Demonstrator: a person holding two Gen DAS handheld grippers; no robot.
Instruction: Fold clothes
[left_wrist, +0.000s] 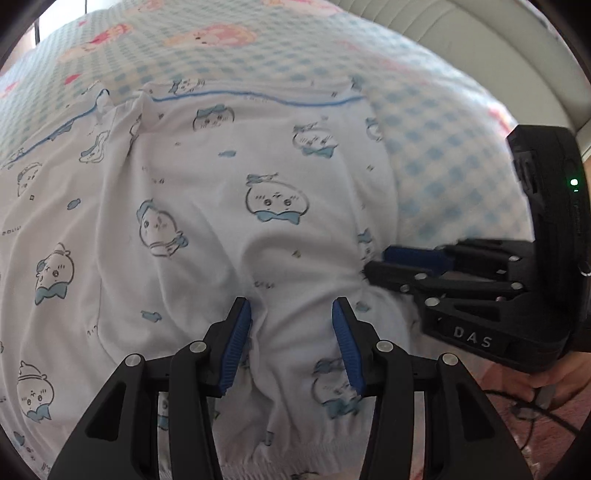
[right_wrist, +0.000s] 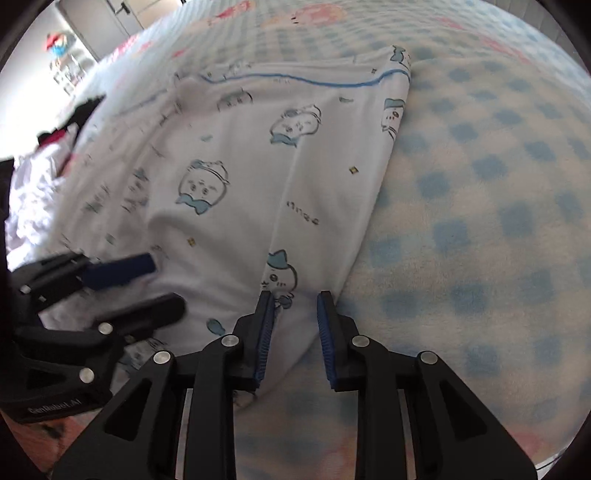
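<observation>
My left gripper (left_wrist: 291, 310) hangs with jaws apart over the white printed garment (left_wrist: 207, 221), a raised fold between its pads, unpinched. My right gripper (right_wrist: 295, 302) stands slightly parted at the garment's near right edge. Checked blanket (right_wrist: 480, 221) lies open rightward; piled clothes (right_wrist: 33, 177) sit far left.

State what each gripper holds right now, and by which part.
Nothing is held. The left gripper stands open over a raised fold of the white printed garment, pads clear of it. The right gripper is open at the garment's edge, gripping nothing.
</observation>
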